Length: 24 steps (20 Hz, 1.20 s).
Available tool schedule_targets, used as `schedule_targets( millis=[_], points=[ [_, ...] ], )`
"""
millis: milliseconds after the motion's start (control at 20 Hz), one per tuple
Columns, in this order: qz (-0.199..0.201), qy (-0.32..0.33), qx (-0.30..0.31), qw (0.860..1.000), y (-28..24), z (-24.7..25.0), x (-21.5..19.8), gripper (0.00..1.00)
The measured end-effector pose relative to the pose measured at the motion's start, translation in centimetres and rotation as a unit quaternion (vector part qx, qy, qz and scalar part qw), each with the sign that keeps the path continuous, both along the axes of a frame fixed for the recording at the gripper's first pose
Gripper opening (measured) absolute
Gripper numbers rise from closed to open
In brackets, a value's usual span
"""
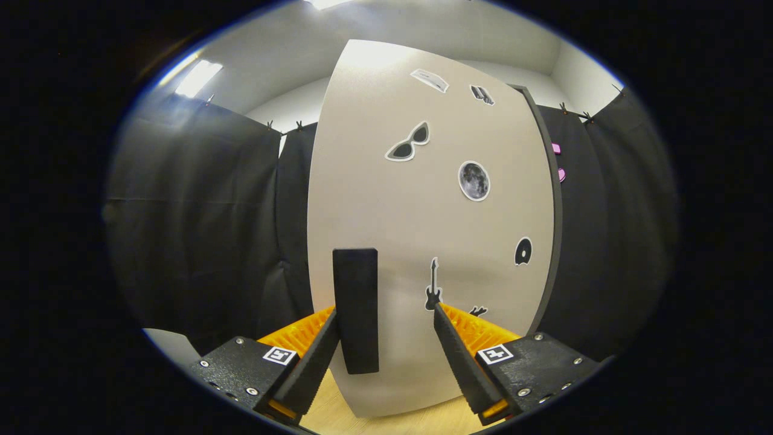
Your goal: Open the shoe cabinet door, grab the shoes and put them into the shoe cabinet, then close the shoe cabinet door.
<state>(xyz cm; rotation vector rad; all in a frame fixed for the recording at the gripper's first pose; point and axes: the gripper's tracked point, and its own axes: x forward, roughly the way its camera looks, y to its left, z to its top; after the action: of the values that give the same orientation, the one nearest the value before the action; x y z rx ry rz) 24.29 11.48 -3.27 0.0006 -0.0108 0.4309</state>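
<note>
While tool (384, 317) gapes, smooth door (398, 205) bears blocky handle (356, 308).

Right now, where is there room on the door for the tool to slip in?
The open tool has the handle beside its left finger. Bare door lies between handle and guitar sticker, and above the handle. Stickers crowd the right side, around the moon.

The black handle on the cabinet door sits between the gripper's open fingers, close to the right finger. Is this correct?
Not quite. In the gripper view the black handle on the cabinet door sits between the gripper's open fingers, but close to the left finger, not the right.
</note>
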Motion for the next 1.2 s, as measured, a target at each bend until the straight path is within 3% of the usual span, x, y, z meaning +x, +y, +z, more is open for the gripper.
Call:
schedule_targets(
  millis=[1200],
  points=[
    [-0.054, -0.011, -0.006, 0.998, 6.5, 0.1, 8.9, 0.94]
  ],
)
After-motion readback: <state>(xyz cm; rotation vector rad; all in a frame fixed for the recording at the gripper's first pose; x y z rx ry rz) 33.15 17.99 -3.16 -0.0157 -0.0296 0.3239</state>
